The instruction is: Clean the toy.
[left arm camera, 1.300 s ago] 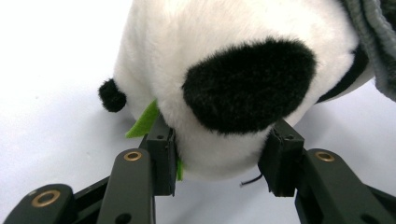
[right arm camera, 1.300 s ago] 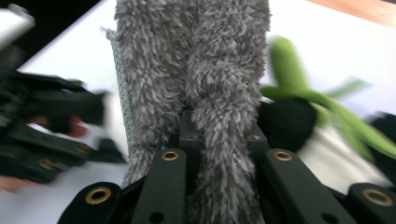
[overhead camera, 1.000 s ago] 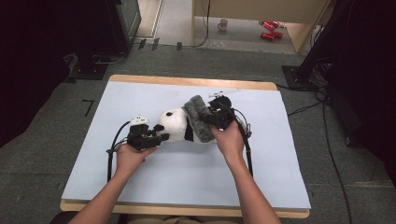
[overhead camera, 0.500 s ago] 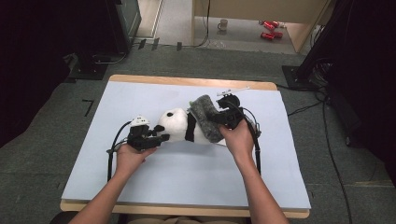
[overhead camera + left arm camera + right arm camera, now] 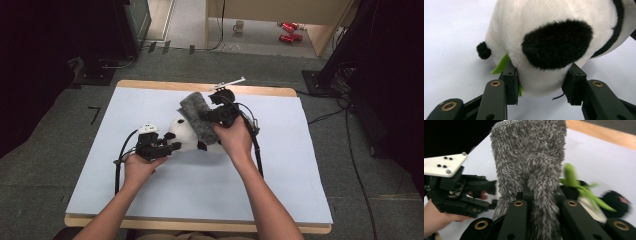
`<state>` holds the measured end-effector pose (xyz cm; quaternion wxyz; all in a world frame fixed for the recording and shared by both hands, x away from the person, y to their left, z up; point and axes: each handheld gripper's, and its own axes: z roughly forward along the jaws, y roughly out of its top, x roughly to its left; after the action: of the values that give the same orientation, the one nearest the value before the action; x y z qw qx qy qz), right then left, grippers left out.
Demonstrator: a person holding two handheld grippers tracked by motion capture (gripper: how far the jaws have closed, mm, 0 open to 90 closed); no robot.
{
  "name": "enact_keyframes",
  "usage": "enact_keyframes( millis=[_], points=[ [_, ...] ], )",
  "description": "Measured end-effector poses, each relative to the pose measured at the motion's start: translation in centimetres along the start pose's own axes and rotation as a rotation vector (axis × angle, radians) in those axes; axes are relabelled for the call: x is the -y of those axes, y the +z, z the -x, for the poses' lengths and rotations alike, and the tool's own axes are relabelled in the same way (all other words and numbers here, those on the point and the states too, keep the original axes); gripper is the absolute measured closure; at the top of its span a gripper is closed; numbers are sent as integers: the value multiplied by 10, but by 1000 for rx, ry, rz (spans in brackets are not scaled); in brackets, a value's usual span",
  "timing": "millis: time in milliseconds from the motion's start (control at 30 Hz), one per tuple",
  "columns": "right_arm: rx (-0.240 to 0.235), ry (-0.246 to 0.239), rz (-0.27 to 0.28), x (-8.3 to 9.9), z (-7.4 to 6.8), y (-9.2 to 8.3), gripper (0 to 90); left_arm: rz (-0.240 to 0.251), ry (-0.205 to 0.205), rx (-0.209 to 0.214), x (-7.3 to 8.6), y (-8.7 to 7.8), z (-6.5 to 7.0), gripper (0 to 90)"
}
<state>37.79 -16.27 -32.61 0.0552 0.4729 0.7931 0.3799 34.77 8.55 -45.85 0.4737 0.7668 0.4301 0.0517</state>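
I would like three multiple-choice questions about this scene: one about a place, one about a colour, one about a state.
1. Where does the toy panda lie?
A. on the floor
B. on the table
C. on a chair

2. What colour is the fluffy cloth?
A. grey
B. red
C. yellow

3. How are the jaws of the right gripper?
A. wide open and empty
B. closed on a cup
C. closed on the cloth

Answers:
1 B, the high view shows the panda on the pale tabletop, held by the left gripper.
2 A, its fibres are grey in the right gripper view.
3 C, the cloth is pinched between the black jaws.
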Motion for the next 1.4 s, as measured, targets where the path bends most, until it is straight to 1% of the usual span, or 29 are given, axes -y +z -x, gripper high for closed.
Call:
enact_keyframes(
  millis=[100,167,233,267,300,333,367,400,433,500,533,600,633,733,800,833,867,933,1000,1033,1133,1233,1400],
  points=[
    [-12,-10,-21,-7,-11,17,807,14,-1,0,0,-1,2,548],
    [-20,-14,-20,-10,-19,26,806,22,5,-5,1,-2,4,548],
    [-42,-11,-24,-13,-24,34,807,32,9,-9,2,-3,6,548],
    [-61,-7,-27,-13,-27,39,807,32,6,-9,2,-3,7,549],
    [-65,-7,-34,-13,-29,42,807,37,1,-3,2,-4,7,549],
    [-65,-15,-47,-11,-32,47,807,40,-14,8,2,-5,7,550],
    [-63,-21,-65,-9,-34,52,807,39,-39,15,2,-6,7,550],
    [-60,-28,-68,-5,-34,56,806,34,-44,15,2,-6,6,551],
    [-58,-38,-58,-3,-33,58,805,25,-50,18,3,-5,5,551],
    [-61,-27,-45,4,-27,60,802,21,-57,16,5,-3,4,553],
    [-66,-14,-35,8,-23,59,802,18,-55,16,5,-2,4,553],
    [-67,-4,-20,15,-16,56,803,13,-43,11,7,-2,5,553],
    [-64,-2,-17,17,-14,54,802,10,-44,11,7,-2,4,553],
    [-18,-28,-16,22,-10,45,802,5,-55,16,8,-2,1,553],
    [29,-40,-25,26,-4,39,803,3,-67,18,8,-2,-1,554],
    [57,-42,-34,28,1,36,803,4,-67,23,8,-2,-2,553],
    [50,-30,-33,31,8,33,803,5,-61,24,8,-2,-1,554],
    [39,-11,-28,35,15,27,803,7,-52,27,8,-1,-2,555],
    [53,-21,-19,38,18,22,801,1,-62,40,8,-1,-5,556],
    [60,-17,-11,39,21,20,801,-2,-62,43,8,-1,-7,556],
    [84,6,9,45,32,10,803,-4,-61,50,7,-1,-9,556],
    [84,28,9,49,41,1,806,-4,-48,51,6,0,-8,556],
    [107,15,6,51,43,-9,809,-11,-50,55,8,0,-8,556]
  ],
)
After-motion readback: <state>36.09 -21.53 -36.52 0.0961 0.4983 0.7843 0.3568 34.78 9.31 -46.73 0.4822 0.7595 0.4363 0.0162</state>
